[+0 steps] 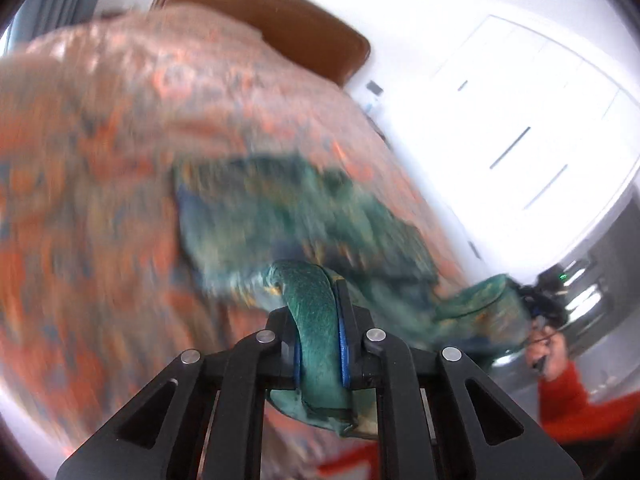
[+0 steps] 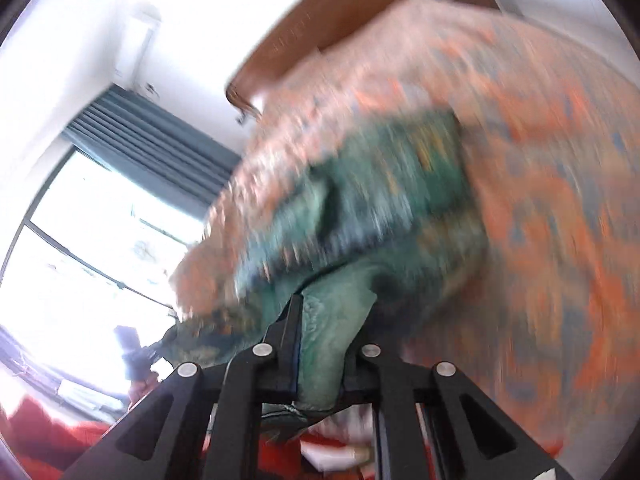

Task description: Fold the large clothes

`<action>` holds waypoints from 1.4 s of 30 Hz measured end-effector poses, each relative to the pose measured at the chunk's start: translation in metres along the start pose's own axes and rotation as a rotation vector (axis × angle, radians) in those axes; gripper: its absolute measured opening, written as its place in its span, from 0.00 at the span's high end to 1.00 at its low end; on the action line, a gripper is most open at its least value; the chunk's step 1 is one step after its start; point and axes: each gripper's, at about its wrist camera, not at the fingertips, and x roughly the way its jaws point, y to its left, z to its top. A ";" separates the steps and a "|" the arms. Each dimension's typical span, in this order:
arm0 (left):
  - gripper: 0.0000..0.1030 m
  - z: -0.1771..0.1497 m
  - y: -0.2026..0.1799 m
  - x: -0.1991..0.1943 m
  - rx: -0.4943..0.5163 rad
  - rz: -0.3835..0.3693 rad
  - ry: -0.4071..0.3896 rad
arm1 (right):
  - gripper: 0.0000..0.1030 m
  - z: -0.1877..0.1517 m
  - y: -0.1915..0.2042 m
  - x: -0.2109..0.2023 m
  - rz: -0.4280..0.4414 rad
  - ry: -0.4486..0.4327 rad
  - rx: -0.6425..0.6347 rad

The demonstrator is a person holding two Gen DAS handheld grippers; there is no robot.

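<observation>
My left gripper (image 1: pixel 320 320) and my right gripper (image 2: pixel 324 344) each pinch a green edge of the garment (image 1: pixel 304 216), jaws drawn narrow on the cloth. It hangs slung between the two — its long axis seems to run from one gripper across to the other, though blur makes that hard to be sure of. The cloth is teal-green with faint yellow flecks, and where my pads hold it the edge is doubled into a thick band. It hangs above a bed (image 1: pixel 120 140) covered in an orange and grey pattern, with a brown headboard (image 1: pixel 280 20) at the far end. Both my grippers tilt downward over the bed. In the left view my other hand (image 1: pixel 548 354) shows at the right — red sleeve (image 1: pixel 572 404) below it.
</observation>
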 end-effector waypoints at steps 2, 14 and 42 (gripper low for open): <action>0.89 0.030 0.006 0.022 -0.017 0.015 -0.010 | 0.88 0.037 0.008 0.017 -0.010 -0.051 -0.019; 0.72 0.092 0.068 0.169 -0.156 0.260 0.111 | 0.85 0.153 -0.070 0.160 -0.203 -0.136 0.172; 0.90 0.075 0.071 0.220 0.016 0.360 0.258 | 0.12 0.160 -0.055 0.231 -0.566 0.121 -0.264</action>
